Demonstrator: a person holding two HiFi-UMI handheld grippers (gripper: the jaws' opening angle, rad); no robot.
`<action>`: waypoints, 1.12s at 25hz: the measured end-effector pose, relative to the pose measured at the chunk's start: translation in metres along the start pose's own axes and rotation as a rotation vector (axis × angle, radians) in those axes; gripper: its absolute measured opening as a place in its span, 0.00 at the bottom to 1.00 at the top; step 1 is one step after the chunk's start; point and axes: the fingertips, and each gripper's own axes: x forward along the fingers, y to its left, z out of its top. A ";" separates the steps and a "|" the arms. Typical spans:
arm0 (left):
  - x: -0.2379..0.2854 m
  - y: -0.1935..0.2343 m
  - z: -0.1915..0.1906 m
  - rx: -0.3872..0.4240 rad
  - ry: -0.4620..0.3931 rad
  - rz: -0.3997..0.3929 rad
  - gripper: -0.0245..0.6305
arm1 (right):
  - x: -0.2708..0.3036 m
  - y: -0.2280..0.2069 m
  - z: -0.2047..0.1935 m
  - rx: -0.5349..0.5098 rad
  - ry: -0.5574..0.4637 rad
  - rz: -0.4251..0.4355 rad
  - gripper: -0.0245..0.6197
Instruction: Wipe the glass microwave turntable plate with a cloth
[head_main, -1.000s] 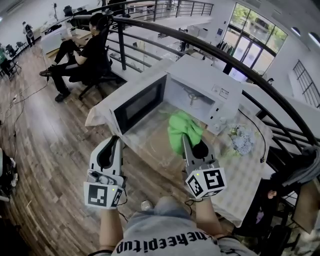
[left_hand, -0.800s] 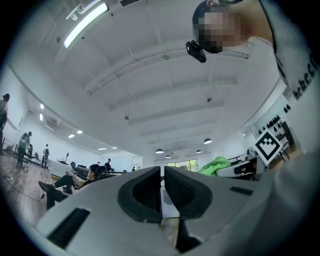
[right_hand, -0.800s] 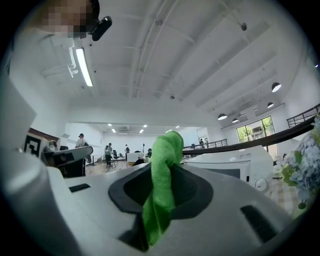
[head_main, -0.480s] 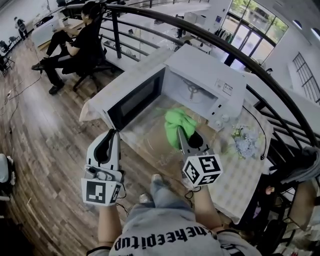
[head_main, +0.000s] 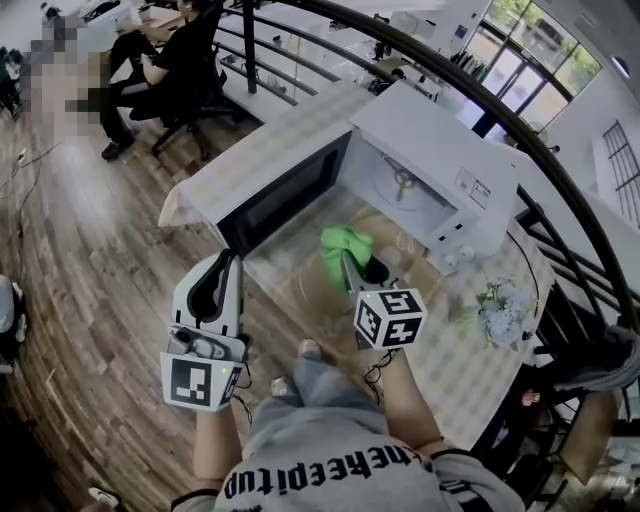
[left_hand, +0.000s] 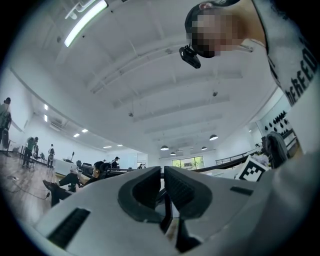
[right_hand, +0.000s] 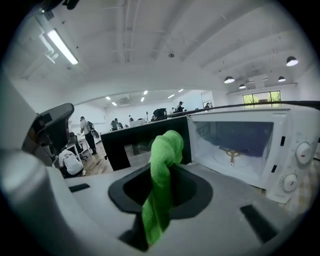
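green cloth pinched in right tongs, a twisted wad left sticking past the tips, likely as the wiping pad. glass plate seems out of the open microwave, faint on the table under the cloth; rim hard to trace. left tongs nearly closed, empty, near left, off the table.

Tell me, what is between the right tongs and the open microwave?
The green cloth. It is pinched in the right tongs and pokes out toward the microwave. The right gripper view shows it best.
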 end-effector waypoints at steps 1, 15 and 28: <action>0.001 0.002 -0.002 -0.001 0.004 0.007 0.07 | 0.007 0.000 -0.006 0.003 0.020 0.008 0.17; 0.001 0.031 -0.026 0.009 0.076 0.122 0.07 | 0.101 0.016 -0.075 -0.010 0.271 0.095 0.17; 0.009 0.035 -0.031 0.010 0.097 0.144 0.07 | 0.141 0.011 -0.135 -0.151 0.426 0.087 0.16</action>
